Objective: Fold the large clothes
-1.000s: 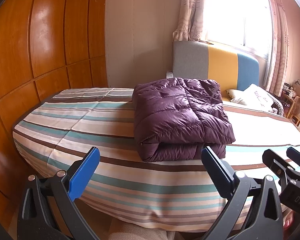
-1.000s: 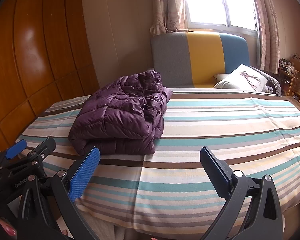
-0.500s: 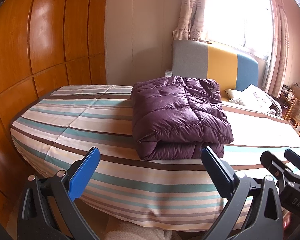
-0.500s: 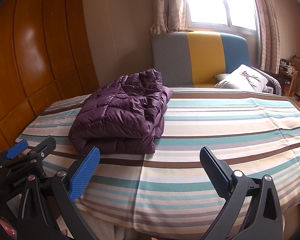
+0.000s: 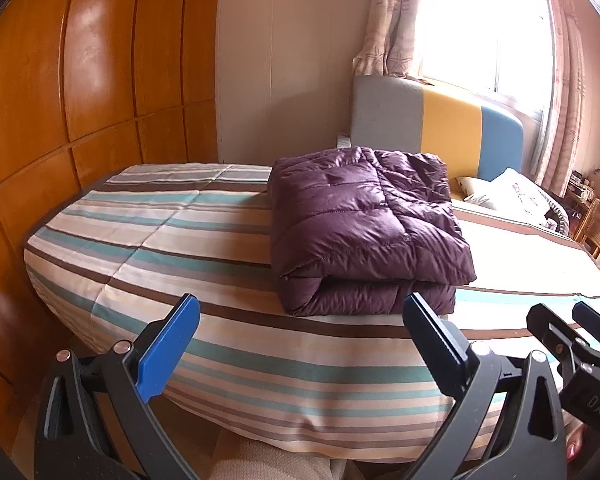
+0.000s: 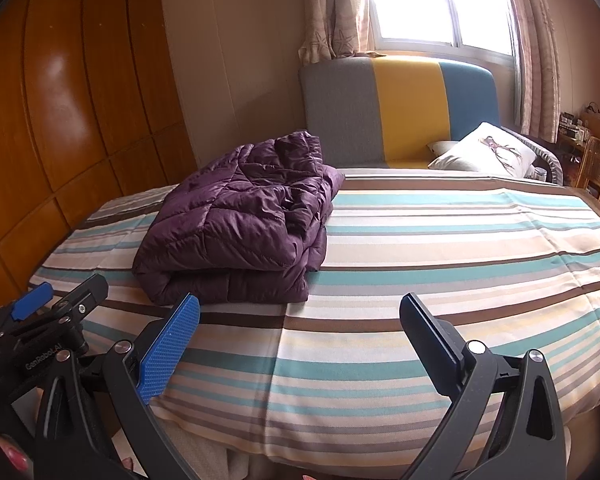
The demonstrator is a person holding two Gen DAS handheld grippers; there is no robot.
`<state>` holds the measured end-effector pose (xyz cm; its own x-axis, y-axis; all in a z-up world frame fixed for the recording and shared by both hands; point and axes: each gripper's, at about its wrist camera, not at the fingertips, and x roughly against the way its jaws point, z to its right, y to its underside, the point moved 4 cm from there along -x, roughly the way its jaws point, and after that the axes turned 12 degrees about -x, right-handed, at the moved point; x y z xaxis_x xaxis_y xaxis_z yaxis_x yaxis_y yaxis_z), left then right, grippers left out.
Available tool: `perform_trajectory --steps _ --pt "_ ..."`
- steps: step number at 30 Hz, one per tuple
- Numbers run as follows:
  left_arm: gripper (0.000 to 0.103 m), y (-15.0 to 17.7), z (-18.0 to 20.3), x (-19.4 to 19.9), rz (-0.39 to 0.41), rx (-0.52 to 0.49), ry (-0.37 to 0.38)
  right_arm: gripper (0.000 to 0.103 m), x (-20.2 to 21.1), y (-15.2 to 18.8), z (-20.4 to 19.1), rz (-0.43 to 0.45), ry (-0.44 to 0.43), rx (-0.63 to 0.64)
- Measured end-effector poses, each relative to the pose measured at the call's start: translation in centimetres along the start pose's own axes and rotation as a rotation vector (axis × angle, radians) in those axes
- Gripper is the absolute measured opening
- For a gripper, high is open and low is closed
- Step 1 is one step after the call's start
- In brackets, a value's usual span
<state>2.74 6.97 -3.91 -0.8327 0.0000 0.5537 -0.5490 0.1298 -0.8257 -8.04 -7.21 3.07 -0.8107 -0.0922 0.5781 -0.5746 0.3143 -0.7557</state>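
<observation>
Left gripper (image 5: 300,320): jaws wide apart, empty, lower frame
Right gripper (image 6: 300,320): spread wide, empty, lower frame
Purple jacket (image 5: 364,224): folded on striped bed (image 5: 160,240), frame centre

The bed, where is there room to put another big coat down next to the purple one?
The widest bare patch of the striped bed lies right of the folded purple jacket, reaching to the white pillow by the headboard. A smaller bare patch lies between the jacket and the wooden wardrobe. Only the jacket's own spot is taken.
</observation>
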Motion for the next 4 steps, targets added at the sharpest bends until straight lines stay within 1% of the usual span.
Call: perform_trajectory --steps 2,4 --pt "0.101 0.20 -0.19 -0.56 -0.019 0.003 0.000 0.100 -0.35 0.02 0.07 -0.007 0.004 0.001" --pt "0.101 0.42 -0.40 -1.10 -0.033 0.003 -0.015 0.100 -0.96 0.02 0.10 -0.022 0.006 0.006"
